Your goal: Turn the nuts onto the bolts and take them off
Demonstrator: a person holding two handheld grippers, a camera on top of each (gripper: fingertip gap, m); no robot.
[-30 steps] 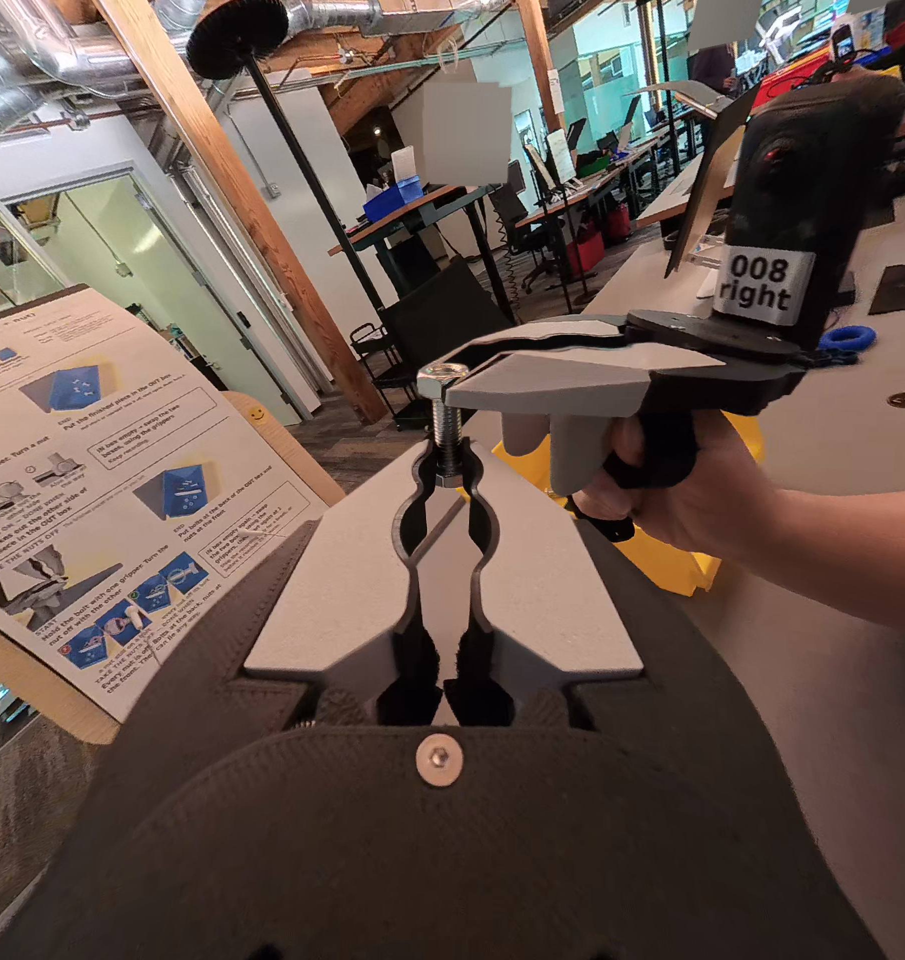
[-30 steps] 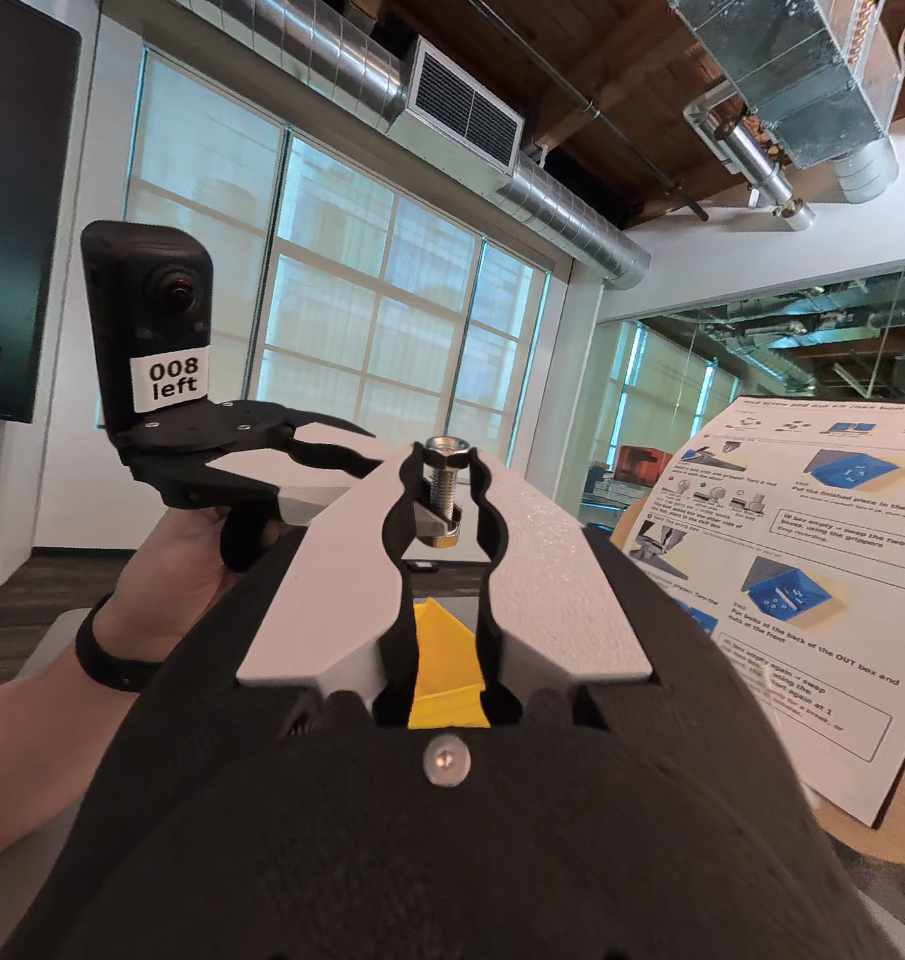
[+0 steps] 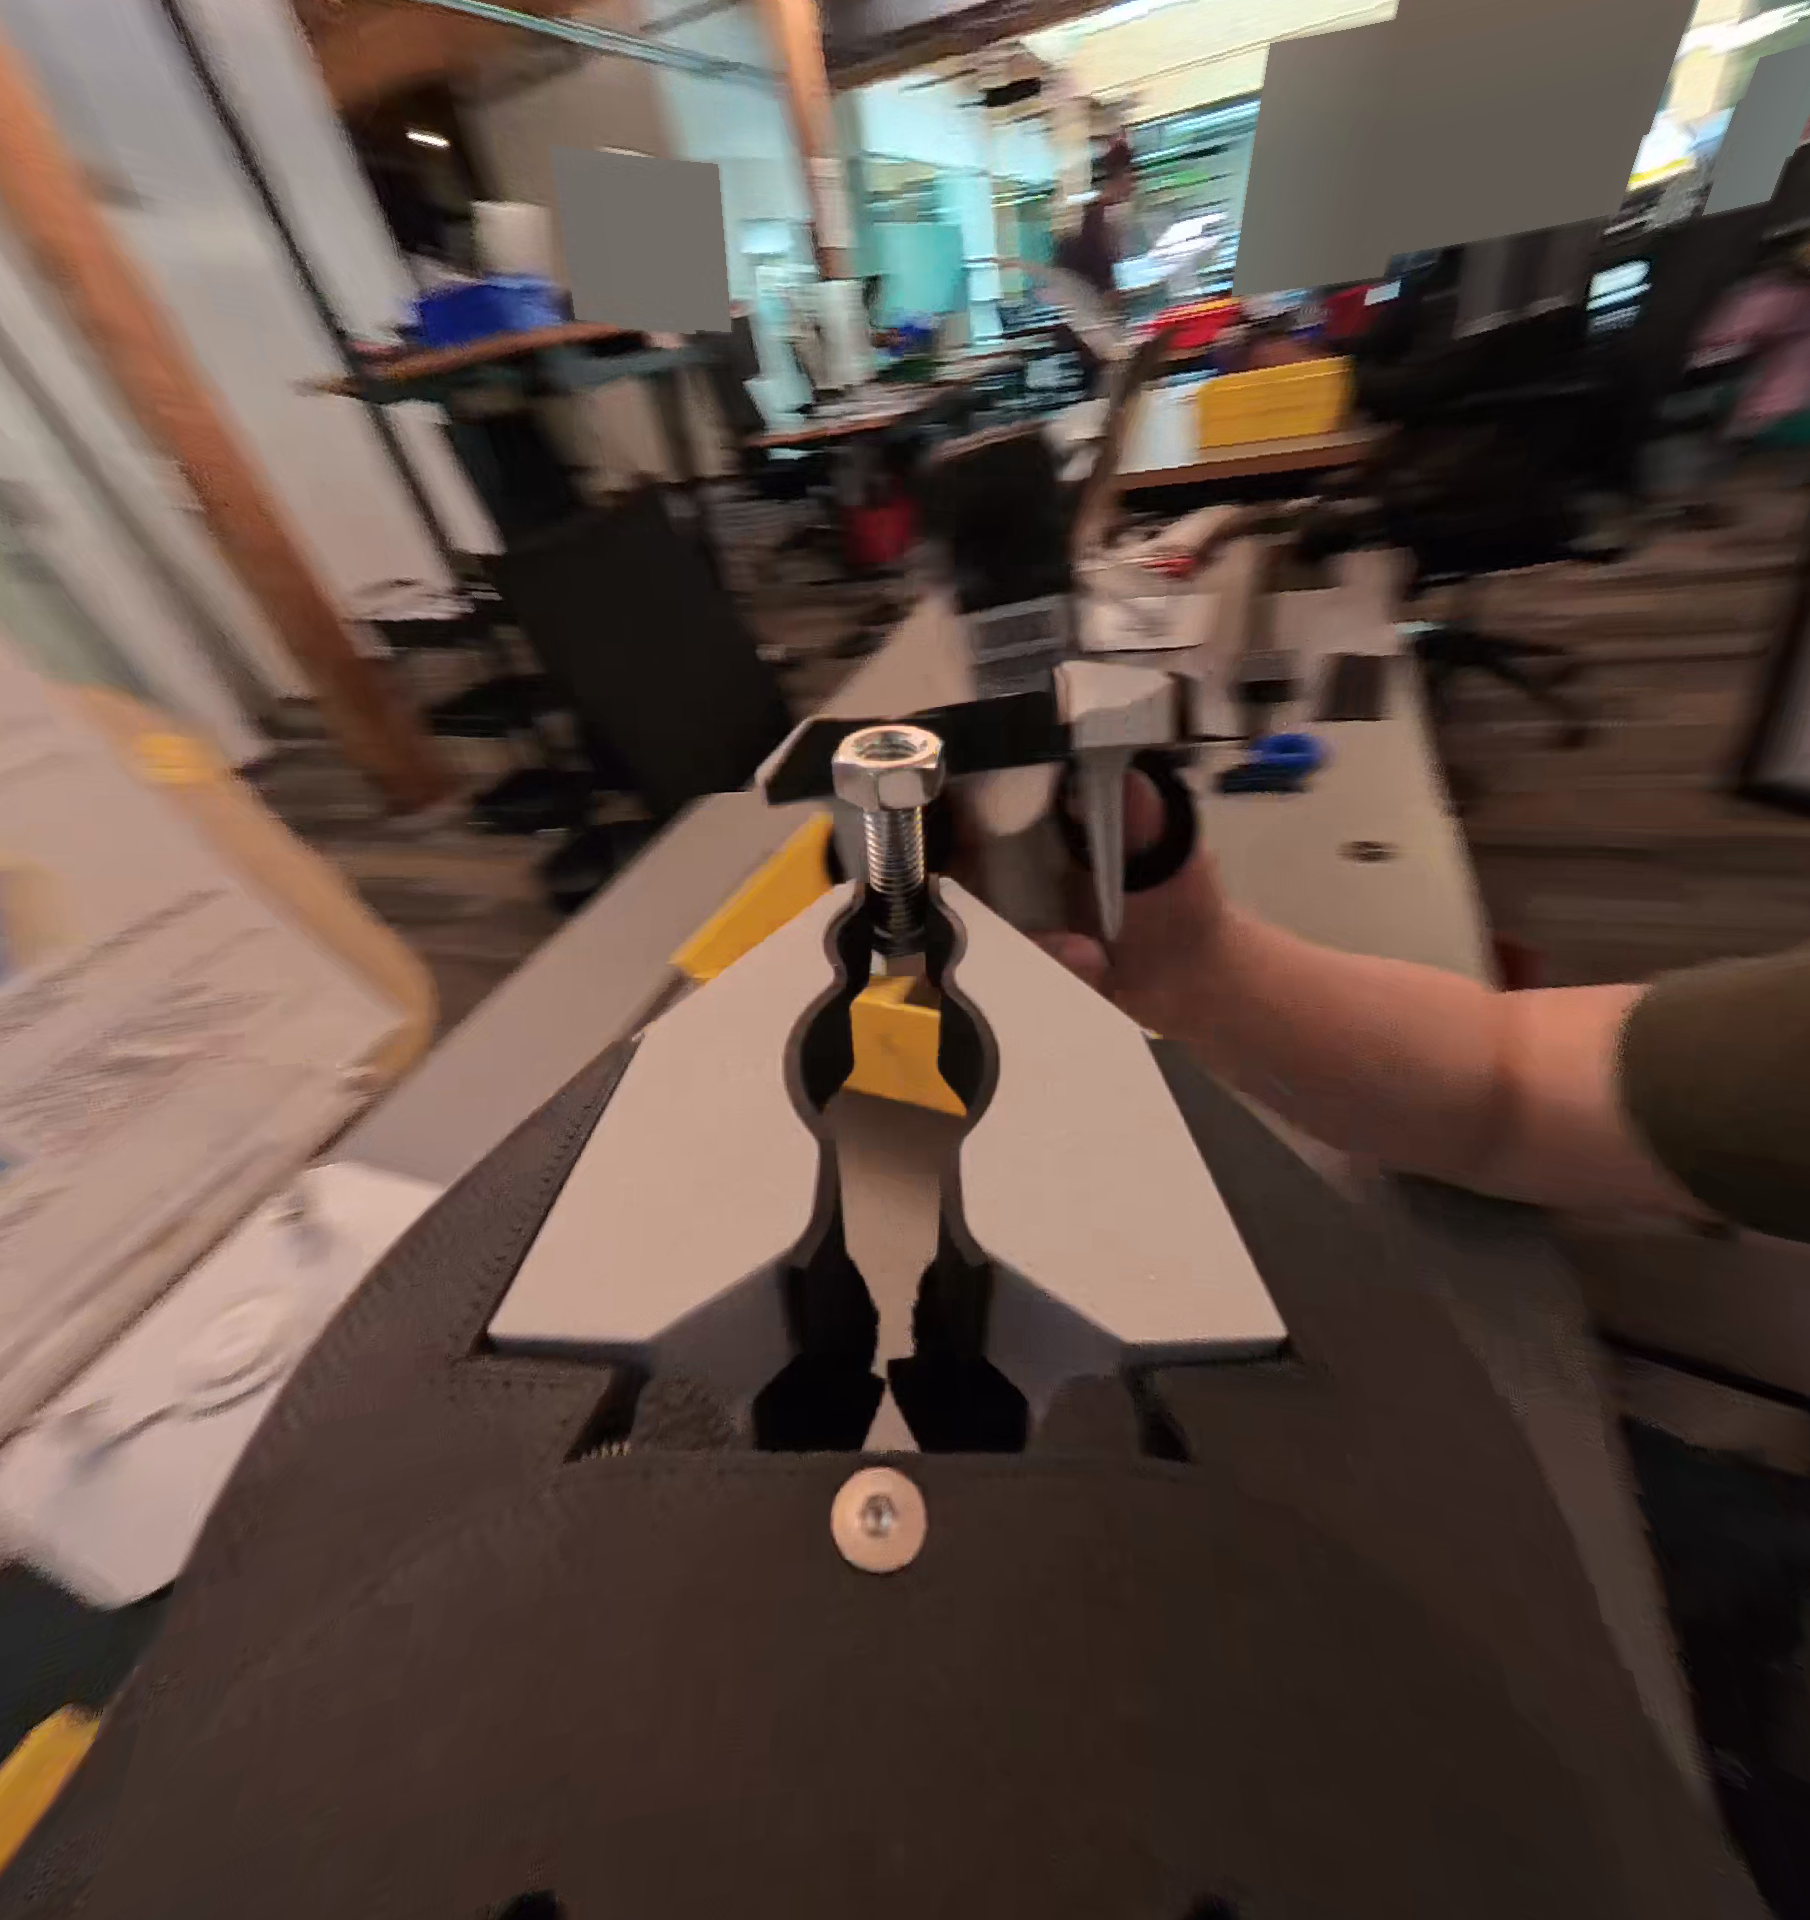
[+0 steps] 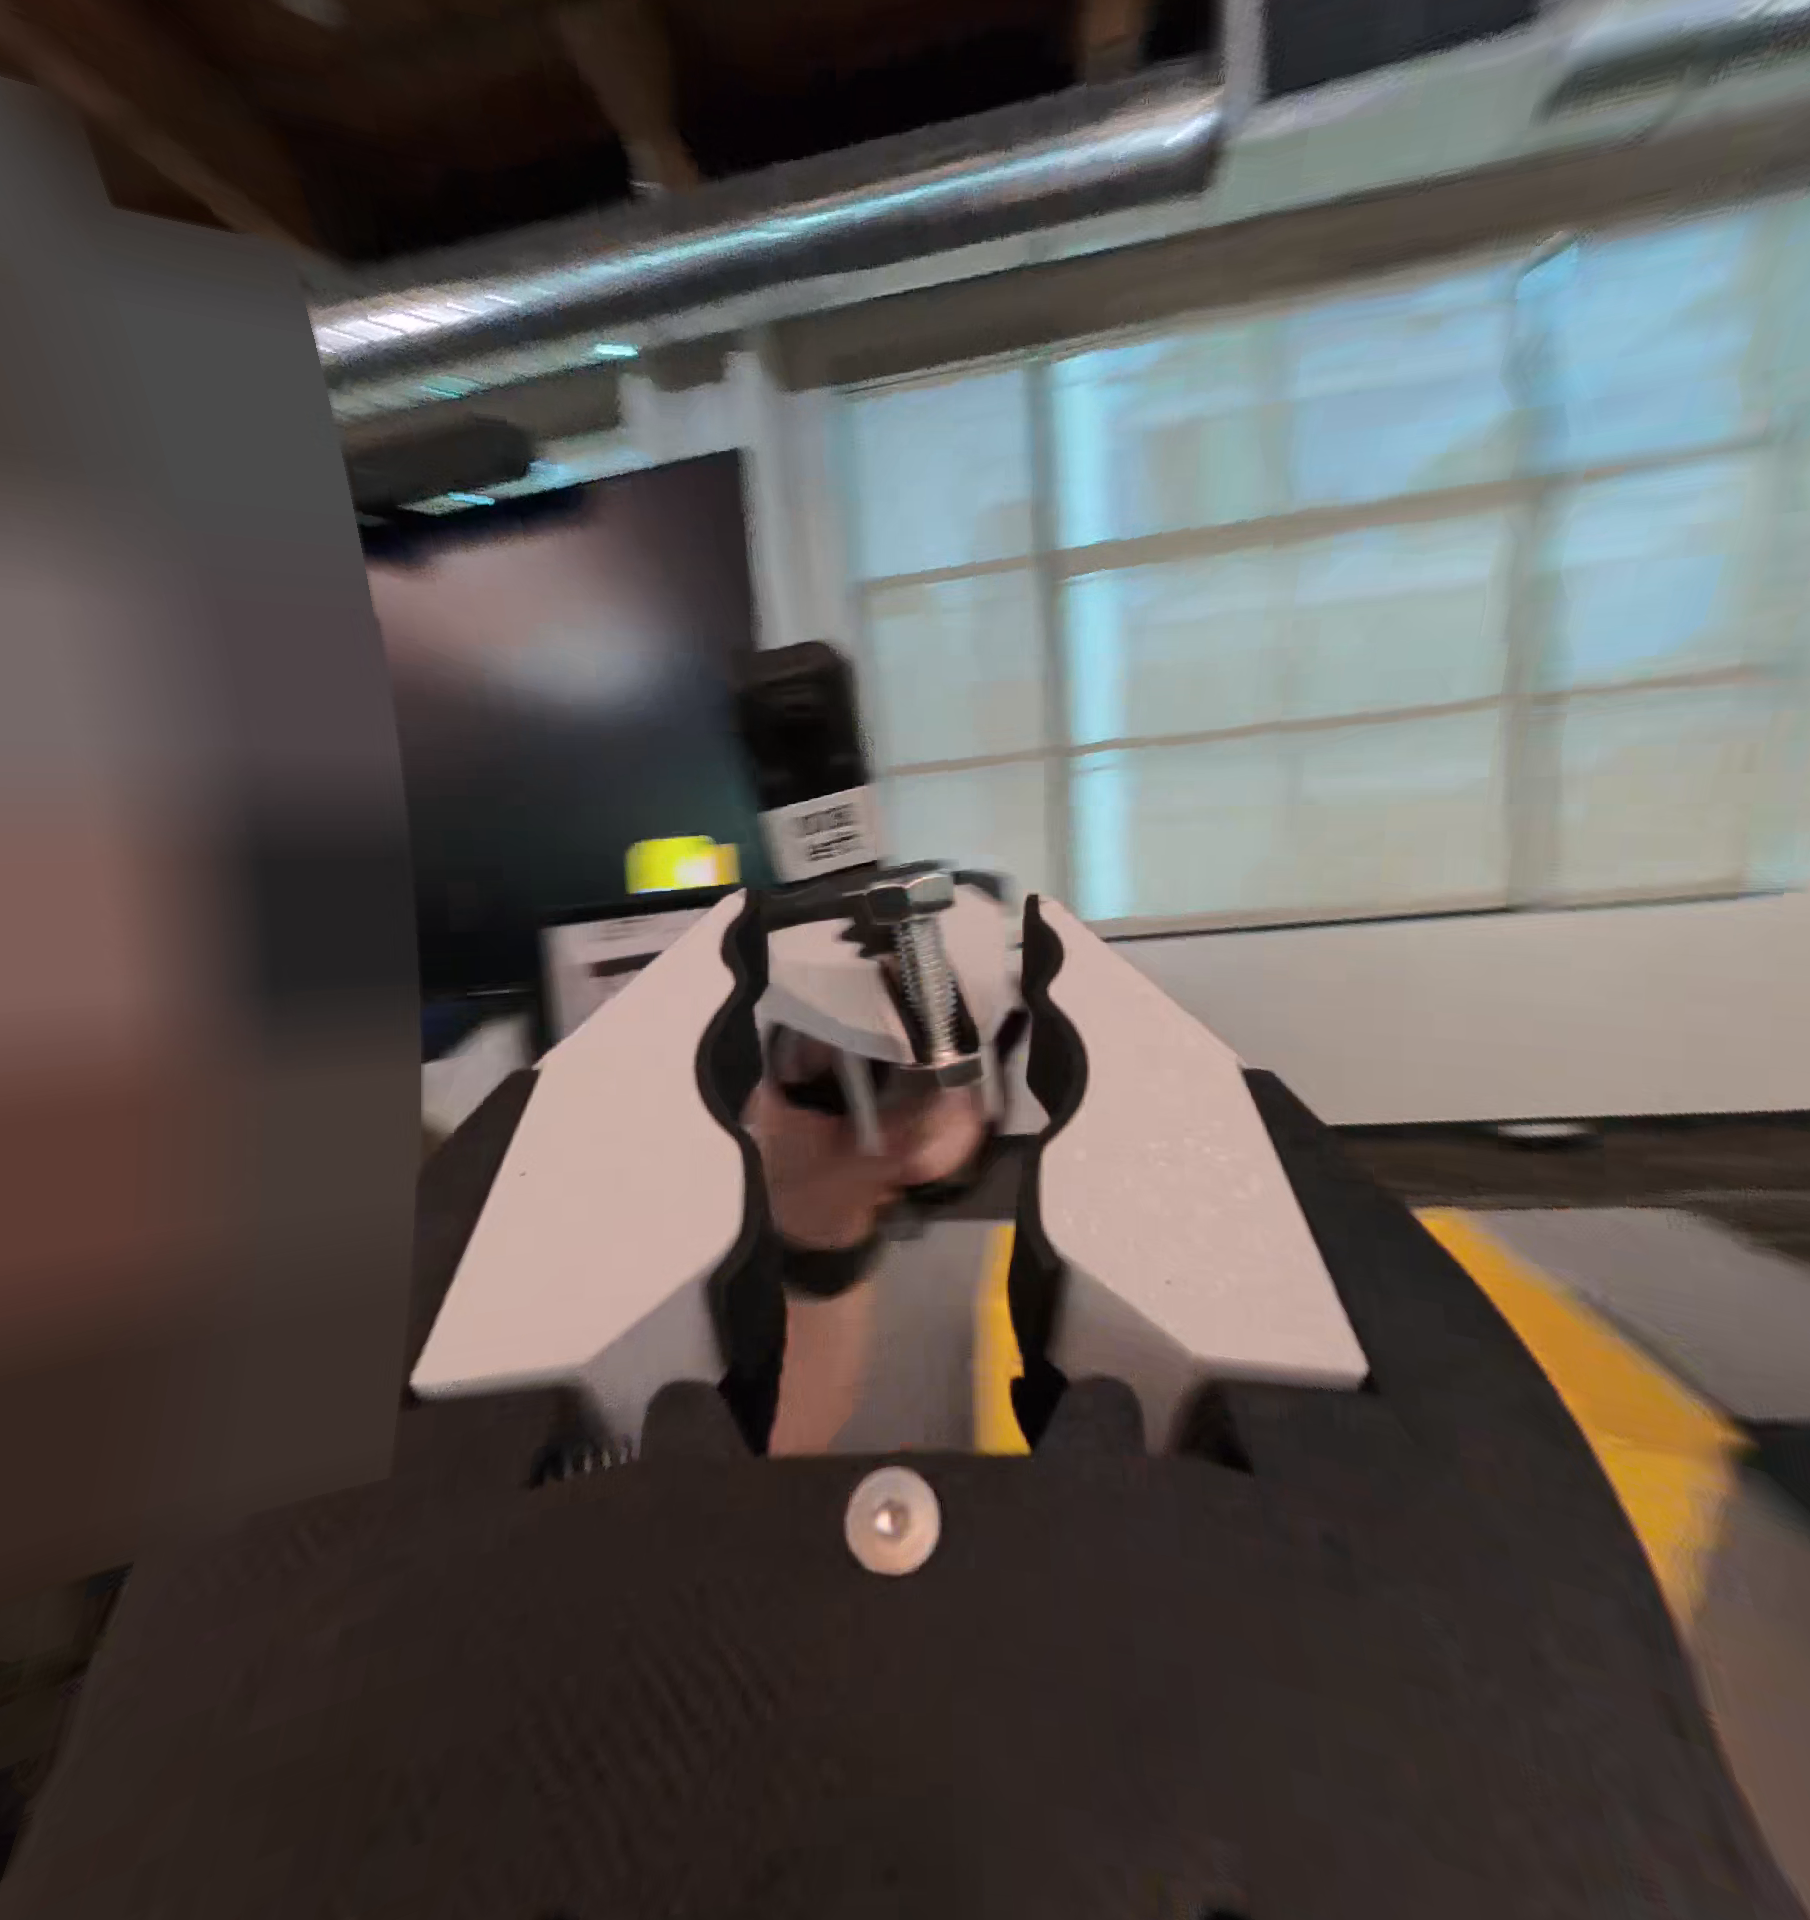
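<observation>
While left jaws clamp the bolt (image 3: 893, 844), right jaws wide, yellow bin (image 3: 901, 1049) beneath

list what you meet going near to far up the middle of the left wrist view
left gripper → yellow bin seen through the gap between the fingers → bolt → nut on the bolt's top end → right gripper behind it → blurred desks

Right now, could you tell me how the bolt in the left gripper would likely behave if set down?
The bolt looks like bright metal: probably rigid and heavy for its size. Its threads, pinched in the left gripper, likely resist slipping. Laid down, its round shank might roll, though the hex nut at its tip should limit that.
</observation>
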